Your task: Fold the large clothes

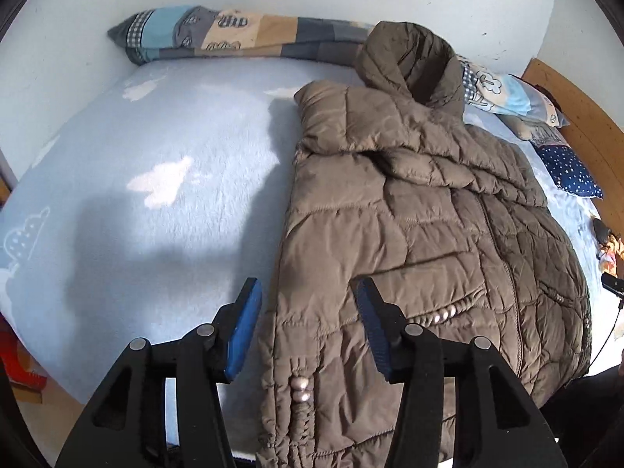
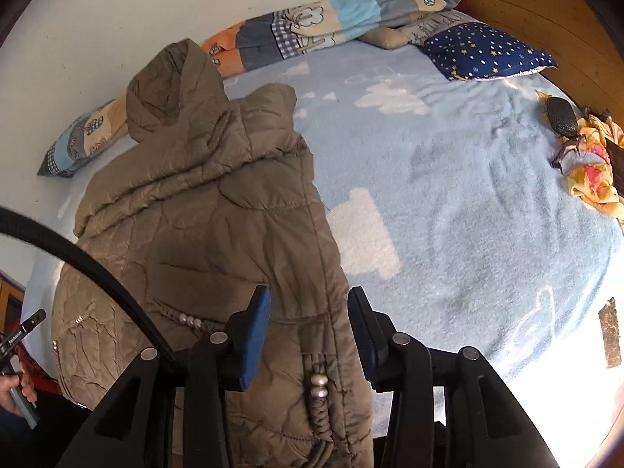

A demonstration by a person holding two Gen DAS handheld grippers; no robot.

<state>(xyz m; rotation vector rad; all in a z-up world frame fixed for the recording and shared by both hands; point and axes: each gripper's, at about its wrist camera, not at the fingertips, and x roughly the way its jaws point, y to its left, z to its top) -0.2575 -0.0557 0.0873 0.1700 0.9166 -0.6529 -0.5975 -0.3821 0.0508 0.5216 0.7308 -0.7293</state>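
So the bed, with its fluffy light blue cloud blanket, fills most of both views. Lying on it is the brown quilted jacket, sleeves folded in over the body, hood at the far end up against the white wall, hem at the near edge. A long patchwork pillow runs along the far wall behind the hood, and a navy star pillow sits by the wooden headboard on the right. Over there at the right edge there's also a yellow flowery cloth. Left tongs hang over the jacket's near left edge, jaws apart, nothing gripped. Right tongs hang over the near right edge, also apart and empty.
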